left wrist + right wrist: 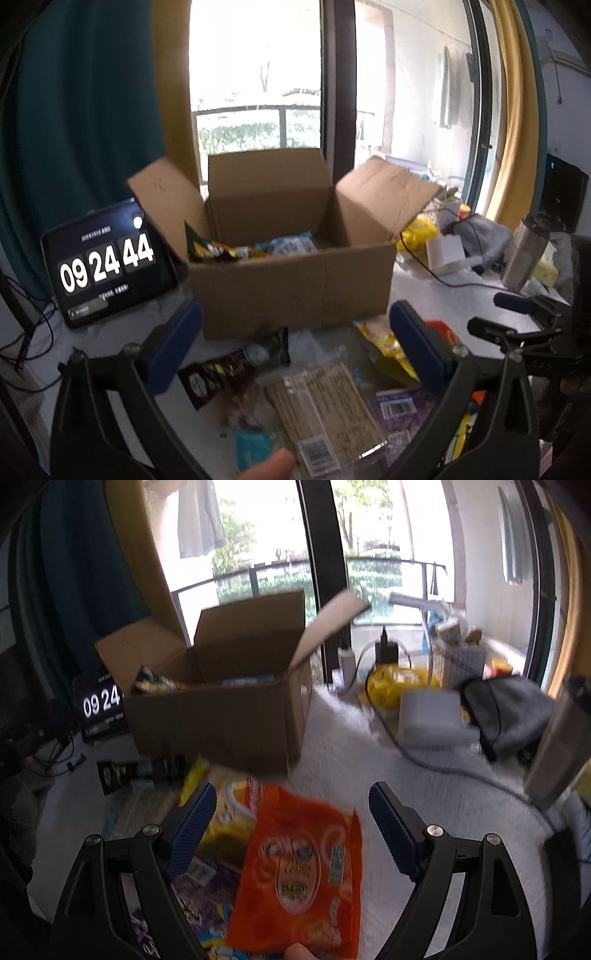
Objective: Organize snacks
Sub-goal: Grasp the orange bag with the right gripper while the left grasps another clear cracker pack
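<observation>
An open cardboard box [291,284] stands on the white table with a few snack packets inside; it also shows in the right wrist view [218,720]. My left gripper [295,343] is open above a clear packet of biscuit sticks [328,402] and a black packet [232,365]. My right gripper [291,823] is open over an orange snack bag [303,878] that lies between its fingers, on a yellow bag [225,812] and purple packets [207,897]. The right gripper also shows at the right edge of the left wrist view [517,314].
A tablet clock [107,266] leans left of the box. Right of the box are a white charger box [432,716], a grey pouch [509,712], a steel flask [524,254], a yellow bag [399,683] and cables. Windows stand behind.
</observation>
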Available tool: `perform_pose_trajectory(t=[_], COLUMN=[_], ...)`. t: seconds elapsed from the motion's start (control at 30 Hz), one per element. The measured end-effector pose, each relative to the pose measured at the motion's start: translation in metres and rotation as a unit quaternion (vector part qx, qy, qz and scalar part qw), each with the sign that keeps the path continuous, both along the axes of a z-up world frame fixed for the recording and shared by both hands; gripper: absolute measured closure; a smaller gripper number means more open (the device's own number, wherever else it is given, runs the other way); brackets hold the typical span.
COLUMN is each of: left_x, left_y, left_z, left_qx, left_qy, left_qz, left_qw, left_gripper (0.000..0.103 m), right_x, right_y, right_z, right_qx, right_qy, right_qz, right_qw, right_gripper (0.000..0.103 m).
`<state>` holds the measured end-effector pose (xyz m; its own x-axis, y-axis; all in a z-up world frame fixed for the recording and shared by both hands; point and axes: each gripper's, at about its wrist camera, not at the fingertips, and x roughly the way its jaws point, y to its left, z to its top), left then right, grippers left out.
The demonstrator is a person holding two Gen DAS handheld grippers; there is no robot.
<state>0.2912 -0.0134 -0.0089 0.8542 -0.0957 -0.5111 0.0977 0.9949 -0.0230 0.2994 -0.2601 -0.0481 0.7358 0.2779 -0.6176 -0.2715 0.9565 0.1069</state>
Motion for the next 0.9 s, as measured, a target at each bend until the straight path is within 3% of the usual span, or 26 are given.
perform_pose_trajectory(t=[0.23,0.53,0.6,0.77,0.9], left_x=[-0.006,-0.008,-0.006,0.003,0.015], left_y=[0.000,-0.014,-0.020,-0.033,-0.038], left_z=[-0.029,-0.062,-0.073,-0.094,-0.108], left_qx=[-0.005,-0.007,-0.002,0.009,0.020], left_qy=[0.040,0.088,0.105,0.139,0.162], left_qz=[0.005,-0.002,-0.003,-0.007,0.001], left_qw=[0.9992,0.9961,0.9945,0.9902,0.9865], left_gripper=[0.001,0.001,0.001,0.001,0.001], right_x=[-0.006,0.006,0.007,0.012,0.015], right_y=[0.010,0.008,0.001,-0.020,-0.043], right_z=[-0.041,-0.070,-0.073,-0.071,-0.071], right_qx=[-0.012,-0.024,-0.002,0.020,0.043], right_qy=[0.067,0.128,0.132,0.131,0.132], right_qz=[0.013,0.004,0.012,0.003,-0.006], right_qw=[0.998,0.992,0.991,0.991,0.990], right_gripper=[0.016,0.017,0.022,0.063,0.078])
